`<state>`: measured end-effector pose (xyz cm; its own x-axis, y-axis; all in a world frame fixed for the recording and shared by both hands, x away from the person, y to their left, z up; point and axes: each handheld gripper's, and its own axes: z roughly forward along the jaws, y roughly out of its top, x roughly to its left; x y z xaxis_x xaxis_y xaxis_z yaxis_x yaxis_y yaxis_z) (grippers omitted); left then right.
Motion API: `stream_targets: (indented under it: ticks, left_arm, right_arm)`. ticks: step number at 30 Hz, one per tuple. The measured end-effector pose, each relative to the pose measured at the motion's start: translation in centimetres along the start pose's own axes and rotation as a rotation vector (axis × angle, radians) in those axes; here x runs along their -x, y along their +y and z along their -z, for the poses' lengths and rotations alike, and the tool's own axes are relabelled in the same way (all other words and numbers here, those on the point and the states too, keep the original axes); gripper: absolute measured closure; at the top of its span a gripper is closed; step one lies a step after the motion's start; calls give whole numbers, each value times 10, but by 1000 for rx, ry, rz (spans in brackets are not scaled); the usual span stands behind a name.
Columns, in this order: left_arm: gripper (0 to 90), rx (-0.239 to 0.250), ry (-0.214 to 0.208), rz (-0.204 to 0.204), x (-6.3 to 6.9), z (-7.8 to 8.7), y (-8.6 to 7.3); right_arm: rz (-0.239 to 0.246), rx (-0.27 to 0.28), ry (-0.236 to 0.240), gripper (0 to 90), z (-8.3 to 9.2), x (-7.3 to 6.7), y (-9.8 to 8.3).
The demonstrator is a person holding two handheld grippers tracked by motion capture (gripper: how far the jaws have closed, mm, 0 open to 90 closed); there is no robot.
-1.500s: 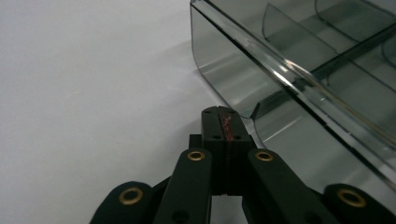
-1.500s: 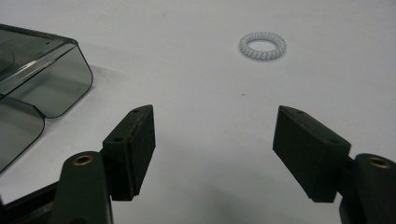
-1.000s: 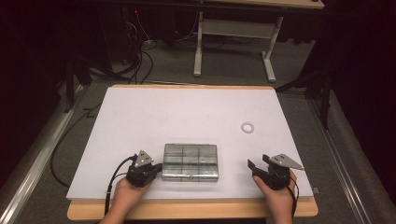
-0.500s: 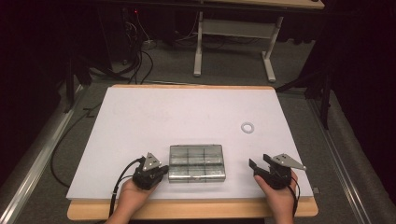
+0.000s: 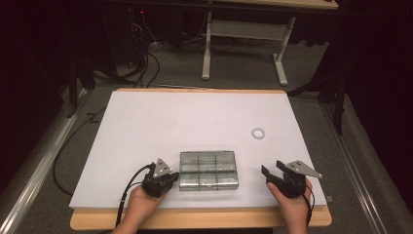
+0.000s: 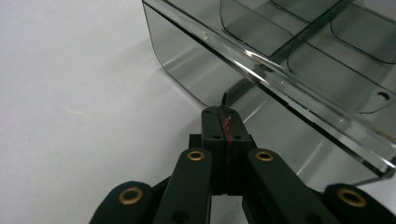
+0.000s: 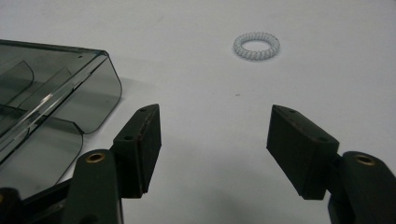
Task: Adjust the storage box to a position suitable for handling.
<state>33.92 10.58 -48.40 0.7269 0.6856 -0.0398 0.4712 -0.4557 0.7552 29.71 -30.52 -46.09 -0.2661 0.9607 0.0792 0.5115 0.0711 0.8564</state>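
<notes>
Left gripper (image 6: pixel 223 122), jaws pressed fully together with nothing visibly between them, its tip at the left end wall of a smoke-grey clear plastic compartment box (image 5: pixel 208 169); in the left gripper view the closed tip sits just below the box's lid edge, beside a small tab, though whether it actually touches cannot be told. A closed tip makes a narrow, stiff point, so this placement reads as suited to nudging the box sideways or working at the lid seam rather than grasping. The box lies flat, lid down, near the front edge of the white table top (image 5: pixel 146 122), between the two hands. Right gripper (image 7: pixel 215 135), jaws spread wide and holding nothing, rests well to the right of the box, apparently in waiting. Ahead of it, in open view between its jaws, lies a small white spiral hair tie (image 7: pixel 256 45), apart from the box and farther back on the table. Nothing stands between the right gripper and the hair tie. Beyond the table: dark floor, cables, and the legs of a metal stand.
</notes>
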Motion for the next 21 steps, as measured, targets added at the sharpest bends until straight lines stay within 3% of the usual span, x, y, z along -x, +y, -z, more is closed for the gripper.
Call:
stream_targets:
  ticks: [13,21]
  left_arm:
    - [900,-11,9,-16,-1,-16,17]
    - [900,-3,6,-4,-1,-24,21]
  right_arm:
    - [-9,3,-10,350,0,3,-1]
    - [-8,4,-11,346,-1,1,-1]
